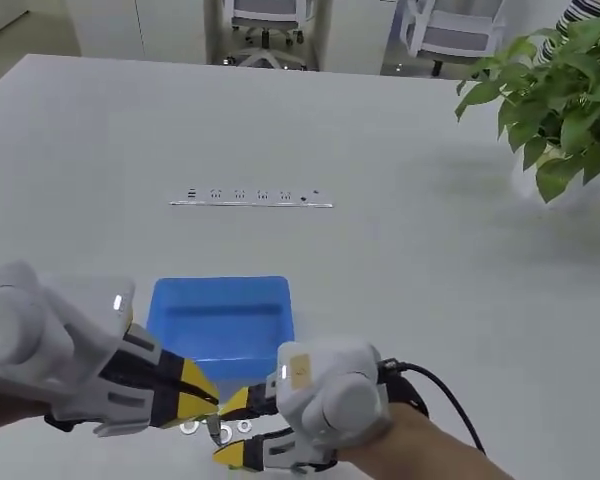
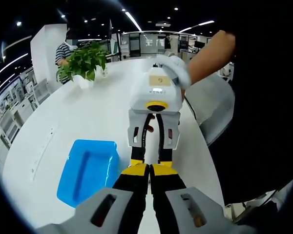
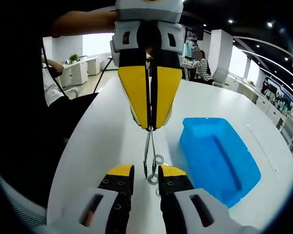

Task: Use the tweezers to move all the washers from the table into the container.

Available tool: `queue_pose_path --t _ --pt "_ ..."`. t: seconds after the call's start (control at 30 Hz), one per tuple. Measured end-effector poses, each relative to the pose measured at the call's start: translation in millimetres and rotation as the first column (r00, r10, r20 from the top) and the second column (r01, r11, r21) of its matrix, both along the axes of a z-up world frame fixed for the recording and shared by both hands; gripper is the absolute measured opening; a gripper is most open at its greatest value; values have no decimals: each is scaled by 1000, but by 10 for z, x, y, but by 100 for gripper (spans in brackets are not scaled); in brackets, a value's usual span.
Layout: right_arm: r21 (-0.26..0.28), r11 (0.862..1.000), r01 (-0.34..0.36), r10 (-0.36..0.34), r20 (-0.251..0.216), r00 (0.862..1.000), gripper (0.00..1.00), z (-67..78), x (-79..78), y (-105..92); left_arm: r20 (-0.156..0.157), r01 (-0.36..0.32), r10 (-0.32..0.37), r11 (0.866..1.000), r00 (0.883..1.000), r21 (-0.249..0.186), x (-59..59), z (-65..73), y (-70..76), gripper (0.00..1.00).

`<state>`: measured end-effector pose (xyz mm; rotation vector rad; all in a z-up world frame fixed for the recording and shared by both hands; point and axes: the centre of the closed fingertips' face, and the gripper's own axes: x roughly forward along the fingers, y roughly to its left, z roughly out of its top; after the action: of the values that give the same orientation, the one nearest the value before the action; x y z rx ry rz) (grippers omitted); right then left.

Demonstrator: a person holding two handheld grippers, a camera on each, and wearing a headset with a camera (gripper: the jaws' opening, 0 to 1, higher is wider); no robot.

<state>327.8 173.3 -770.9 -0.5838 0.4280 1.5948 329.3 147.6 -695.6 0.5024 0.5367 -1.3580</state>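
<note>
Beside the blue container (image 3: 217, 156), small silvery ring washers (image 3: 159, 159) by slim tweezers (image 3: 149, 132).

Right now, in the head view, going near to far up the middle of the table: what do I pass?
washers → blue container → power strip → office chairs
</note>
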Motion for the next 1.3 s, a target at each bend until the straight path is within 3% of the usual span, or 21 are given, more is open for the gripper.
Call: queue_pose_path --t 0.47,1.3 --pt "-3 1000 7 -7 -9 1000 12 -28 25 62 -7 2 -2 1000 1000 1 -12 2 -17 5" --pt "-9 1000 5 -5 -7 1000 9 -41 25 61 -1 -12 12 1000 1000 24 4 -13 12 5"
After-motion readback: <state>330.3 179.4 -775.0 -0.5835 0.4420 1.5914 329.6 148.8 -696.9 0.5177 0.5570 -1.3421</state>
